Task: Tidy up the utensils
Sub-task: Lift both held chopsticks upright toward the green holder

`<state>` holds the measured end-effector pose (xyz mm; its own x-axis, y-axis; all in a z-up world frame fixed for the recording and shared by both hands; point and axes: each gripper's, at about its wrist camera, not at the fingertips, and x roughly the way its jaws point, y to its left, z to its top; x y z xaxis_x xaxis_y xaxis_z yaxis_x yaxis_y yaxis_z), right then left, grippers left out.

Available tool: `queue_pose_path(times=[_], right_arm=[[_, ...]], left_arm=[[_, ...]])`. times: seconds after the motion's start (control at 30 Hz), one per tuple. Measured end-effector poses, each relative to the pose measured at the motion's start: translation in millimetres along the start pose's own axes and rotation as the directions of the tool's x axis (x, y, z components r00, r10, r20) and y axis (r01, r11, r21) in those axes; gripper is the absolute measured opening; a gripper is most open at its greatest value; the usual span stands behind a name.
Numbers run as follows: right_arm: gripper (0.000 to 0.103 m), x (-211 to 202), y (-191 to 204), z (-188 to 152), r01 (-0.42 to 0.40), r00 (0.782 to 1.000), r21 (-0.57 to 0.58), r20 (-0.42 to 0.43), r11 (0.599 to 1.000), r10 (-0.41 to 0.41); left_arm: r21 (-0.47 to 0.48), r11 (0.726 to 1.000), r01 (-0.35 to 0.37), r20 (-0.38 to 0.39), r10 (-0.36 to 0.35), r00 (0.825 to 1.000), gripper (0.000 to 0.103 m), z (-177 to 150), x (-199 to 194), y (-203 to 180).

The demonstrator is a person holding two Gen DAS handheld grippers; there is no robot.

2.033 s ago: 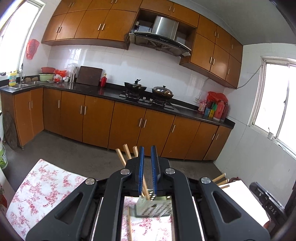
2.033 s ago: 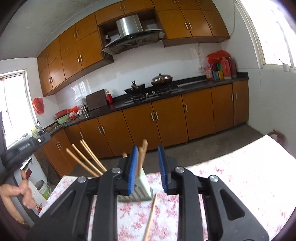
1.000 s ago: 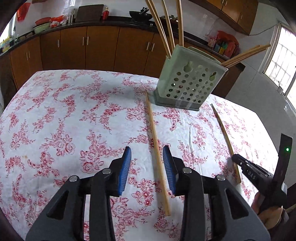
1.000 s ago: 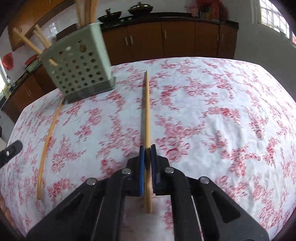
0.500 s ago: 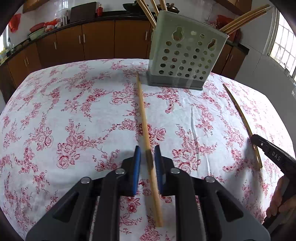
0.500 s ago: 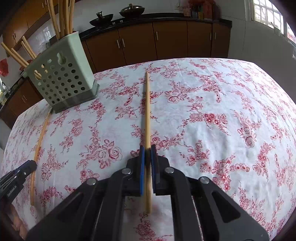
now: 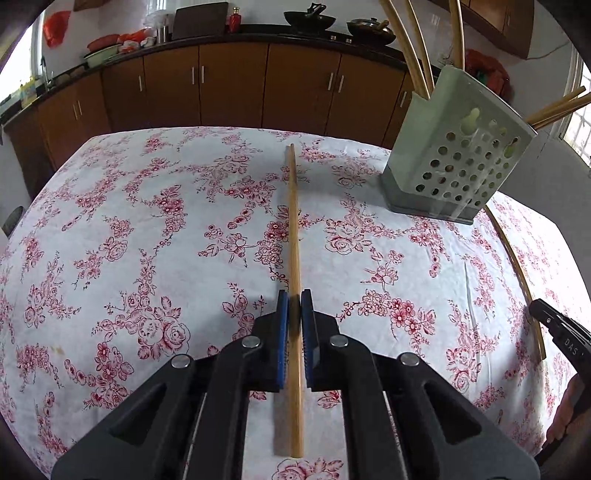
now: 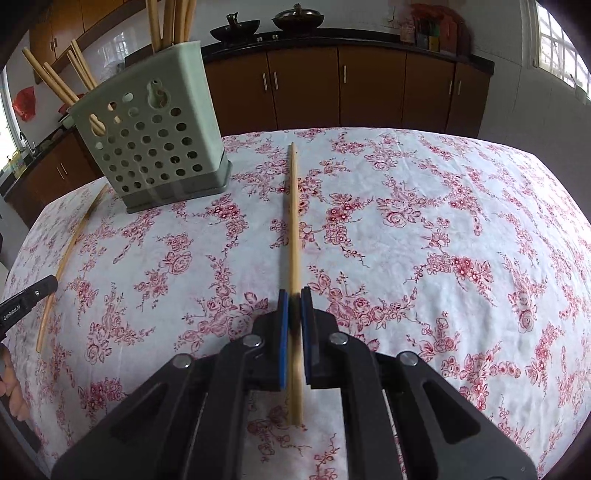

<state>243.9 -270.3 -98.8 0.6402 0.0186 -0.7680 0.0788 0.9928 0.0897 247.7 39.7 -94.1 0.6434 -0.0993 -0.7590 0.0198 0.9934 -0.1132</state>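
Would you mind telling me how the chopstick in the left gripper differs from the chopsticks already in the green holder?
The chopstick in the left gripper lies flat on the floral tablecloth; the chopsticks in the green holder stand up, leaning. The first is clamped between the left gripper pads; the others are free of any gripper. The first is single; the others are several. All are plain light wood.

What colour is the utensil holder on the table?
Pale green, with round holes and a grey base; the utensil holder shows best in the right wrist view.

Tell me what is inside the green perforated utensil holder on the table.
The utensil holder holds wooden chopsticks: some stand upright, others lean out of its far side. Their lower ends show only through the holes, so an exact count is not possible.
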Motion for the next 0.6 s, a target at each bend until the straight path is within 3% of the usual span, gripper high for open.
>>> queue_pose_path(times=[0.6], right_arm=[[0.008,1.0,-2.0,-1.6,-0.003,1.0,0.007,0.001,1.0,0.003]], left_arm=[[-0.008,1.0,-0.008,-0.006,0.008,1.0,0.008,-0.4,1.1,-2.0]])
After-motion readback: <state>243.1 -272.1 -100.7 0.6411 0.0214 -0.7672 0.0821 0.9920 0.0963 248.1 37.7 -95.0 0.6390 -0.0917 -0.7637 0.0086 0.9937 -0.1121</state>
